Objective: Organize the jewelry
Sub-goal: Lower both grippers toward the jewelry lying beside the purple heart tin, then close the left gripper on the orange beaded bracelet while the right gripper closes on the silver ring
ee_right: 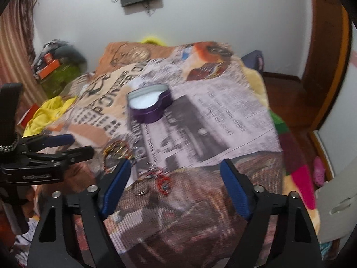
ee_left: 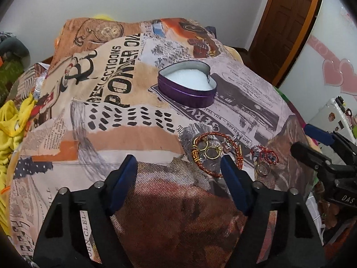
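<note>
Bed w/ printed spread [ee_left: 138, 120]. Purple heart tin [ee_left: 187, 87] mid-bed, lid off, empty. Left gripper [ee_left: 178, 169] & right gripper [ee_right: 175, 172]: fingers apart, nothing held. Bracelet [ee_left: 214, 154], rings, beaded earrings [ee_left: 264, 156] near edge, tangled. Risk: snagging several pcs, dropping off bed.
</note>
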### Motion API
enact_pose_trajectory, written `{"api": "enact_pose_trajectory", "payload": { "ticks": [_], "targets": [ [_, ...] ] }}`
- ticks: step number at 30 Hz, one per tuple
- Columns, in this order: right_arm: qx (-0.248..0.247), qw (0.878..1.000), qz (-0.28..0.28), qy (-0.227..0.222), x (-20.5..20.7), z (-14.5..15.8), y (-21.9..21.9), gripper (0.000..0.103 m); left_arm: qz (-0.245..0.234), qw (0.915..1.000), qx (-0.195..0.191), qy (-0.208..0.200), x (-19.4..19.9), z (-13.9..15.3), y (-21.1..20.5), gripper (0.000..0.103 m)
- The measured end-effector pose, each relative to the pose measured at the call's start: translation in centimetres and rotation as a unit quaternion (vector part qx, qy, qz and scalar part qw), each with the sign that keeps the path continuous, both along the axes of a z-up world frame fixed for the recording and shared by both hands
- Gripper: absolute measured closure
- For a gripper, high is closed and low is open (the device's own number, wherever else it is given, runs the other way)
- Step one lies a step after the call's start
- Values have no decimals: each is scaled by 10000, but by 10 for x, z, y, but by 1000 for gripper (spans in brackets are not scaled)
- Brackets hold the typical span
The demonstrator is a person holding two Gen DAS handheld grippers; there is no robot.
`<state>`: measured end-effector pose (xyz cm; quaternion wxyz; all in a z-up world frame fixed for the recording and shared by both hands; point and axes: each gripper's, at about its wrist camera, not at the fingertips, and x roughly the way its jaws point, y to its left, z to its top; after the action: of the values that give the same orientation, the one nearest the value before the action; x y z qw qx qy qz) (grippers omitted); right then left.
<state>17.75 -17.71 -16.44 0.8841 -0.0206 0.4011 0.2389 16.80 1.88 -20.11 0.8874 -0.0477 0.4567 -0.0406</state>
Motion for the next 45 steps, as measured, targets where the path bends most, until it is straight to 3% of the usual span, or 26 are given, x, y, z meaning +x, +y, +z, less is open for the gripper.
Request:
{"api": "enact_pose_trajectory", "payload": {
  "ticks": [3,6,12,15,20,27,31,36,40,45],
  "targets": [
    [0,9997,214,133,-2,-6,8,43,-84,9999,-35,51,-3,1,-2,42],
    [1,9988,447,222,-5,-10,16,51,-98,9997,-153,153,-4,2,-2,46],
    [-83,9967,717,381,-8,-22,28,59,-214,9982,-400,380,-5,-1,-6,46],
    [-91,9958,751,525,-5,-29,30,66,-295,9980,-343,446,-6,-4,-13,46],
    [-120,9950,786,609,-3,-37,33,68,-341,9975,-327,518,0,-9,-16,49],
    [-124,9955,786,515,-1,-39,35,83,-310,9978,-171,565,17,-17,-13,70],
    [-80,9955,803,497,-2,-39,34,83,-340,9974,-114,624,27,-23,-13,80],
    [-57,9956,806,482,-1,-39,33,83,-386,9973,11,623,34,-27,-19,85],
    [-41,9957,785,484,-1,-39,33,83,-311,9977,83,604,36,-28,-18,97],
    [-40,9961,743,466,0,-37,31,83,-283,9979,48,585,34,-26,-16,98]
  ]
}}
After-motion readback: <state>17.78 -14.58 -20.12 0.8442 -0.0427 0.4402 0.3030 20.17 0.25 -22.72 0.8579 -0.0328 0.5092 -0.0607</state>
